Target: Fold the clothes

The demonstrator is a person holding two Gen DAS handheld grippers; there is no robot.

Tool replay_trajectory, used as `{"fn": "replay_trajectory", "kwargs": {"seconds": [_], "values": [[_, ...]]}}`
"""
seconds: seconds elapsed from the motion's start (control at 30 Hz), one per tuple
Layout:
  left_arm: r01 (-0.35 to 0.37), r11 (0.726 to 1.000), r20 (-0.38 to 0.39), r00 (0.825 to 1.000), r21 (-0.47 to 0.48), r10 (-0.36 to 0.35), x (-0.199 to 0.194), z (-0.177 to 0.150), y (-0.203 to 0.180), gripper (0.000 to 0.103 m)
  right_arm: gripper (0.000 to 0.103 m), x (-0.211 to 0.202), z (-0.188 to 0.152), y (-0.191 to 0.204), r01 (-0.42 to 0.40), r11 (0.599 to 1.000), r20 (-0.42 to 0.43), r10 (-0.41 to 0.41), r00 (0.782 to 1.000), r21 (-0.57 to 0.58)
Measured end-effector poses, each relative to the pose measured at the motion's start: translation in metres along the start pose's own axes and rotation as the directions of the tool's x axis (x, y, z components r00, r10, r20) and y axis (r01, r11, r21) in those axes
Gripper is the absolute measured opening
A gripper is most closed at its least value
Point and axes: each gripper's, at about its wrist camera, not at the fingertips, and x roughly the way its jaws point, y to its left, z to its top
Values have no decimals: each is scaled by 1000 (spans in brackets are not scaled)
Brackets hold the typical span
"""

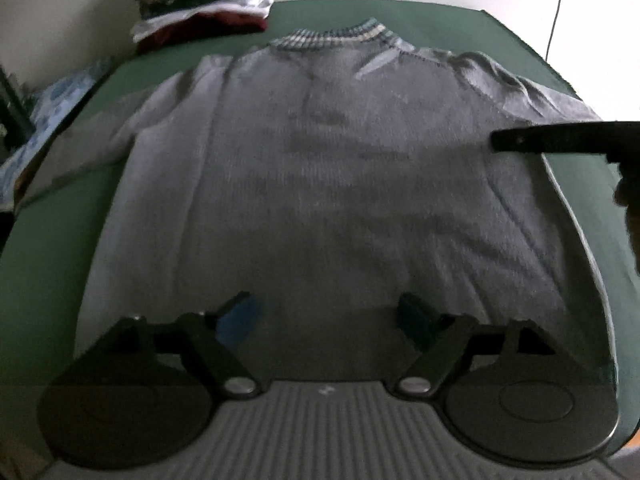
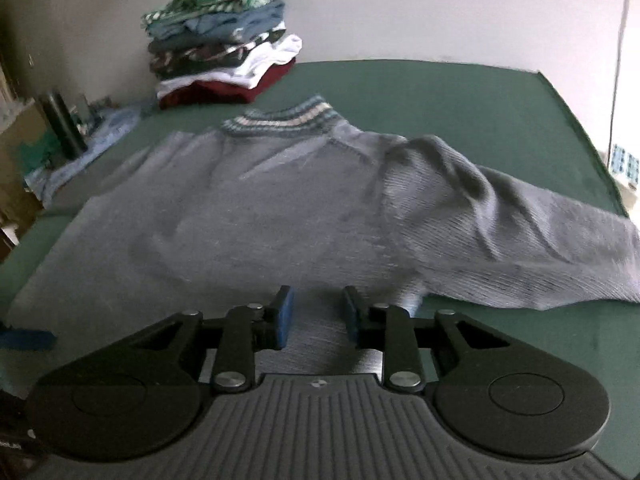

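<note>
Directly ahead of both grippers, a grey knit sweater [image 1: 320, 184] lies spread flat on the green bench [image 2: 460, 96], its striped collar [image 2: 280, 120] at the far end and its hem nearest the cameras. From its own camera the left gripper [image 1: 332, 316] hangs over the middle of the hem with its jaws wide apart and nothing between them; whether the fingers touch the knit is hard to tell through the blur. The right gripper [image 2: 316, 316] sits at the hem's right end, near the armpit, jaws parted more narrowly and astride the fabric edge without pinching it. One sleeve [image 2: 540, 248] runs out to the right, past the bench's edge. A stack of folded clothes [image 2: 224, 40] stands at the far left corner, well apart from the sweater.
</note>
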Motion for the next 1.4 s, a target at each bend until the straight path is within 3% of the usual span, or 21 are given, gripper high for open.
{"fn": "replay_trajectory", "kwargs": {"seconds": [0.1,0.23,0.4,0.5,0.63,0.7,0.77,0.87,0.97,1.03,1.33,1.4], "values": [[-15,1000,-16,1000,-18,14,-4,-7,0,89,18,2,-1,-19,1,1000,-6,-1,1000,7],[0,999,-26,1000,-40,-1,-9,-4,-9,78,18,-1,-4,-28,-33,996,-1,33,999,77],[53,998,28,998,28,-53,-3,23,-51,80,26,-3,-3,-30,-60,996,-9,60,998,67],[54,991,44,997,125,-60,5,31,-78,83,30,-16,-2,-57,-78,981,-4,80,997,177],[71,976,29,996,205,-79,16,35,-98,84,41,-58,-12,-127,50,905,41,-74,996,422],[86,973,20,996,216,-92,21,35,-103,87,47,-78,-18,-162,102,835,44,-149,988,541],[96,971,18,995,218,-102,23,37,-105,89,53,-87,-28,-202,131,720,9,-187,982,681],[107,970,10,994,218,-111,26,39,-107,93,55,-76,-51,-246,77,506,-6,-139,990,859],[108,971,2,994,214,-111,28,40,-108,94,59,-59,-75,-276,7,258,14,-78,997,966],[100,971,4,995,216,-103,27,39,-108,94,59,-45,-84,-280,-22,137,30,-58,998,990],[65,975,79,993,212,-84,15,44,-110,92,58,-3,-94,-291,-195,-128,193,-32,981,972],[55,976,94,993,212,-76,12,45,-109,93,51,-2,-93,-293,-233,-143,230,-36,972,962]]}}
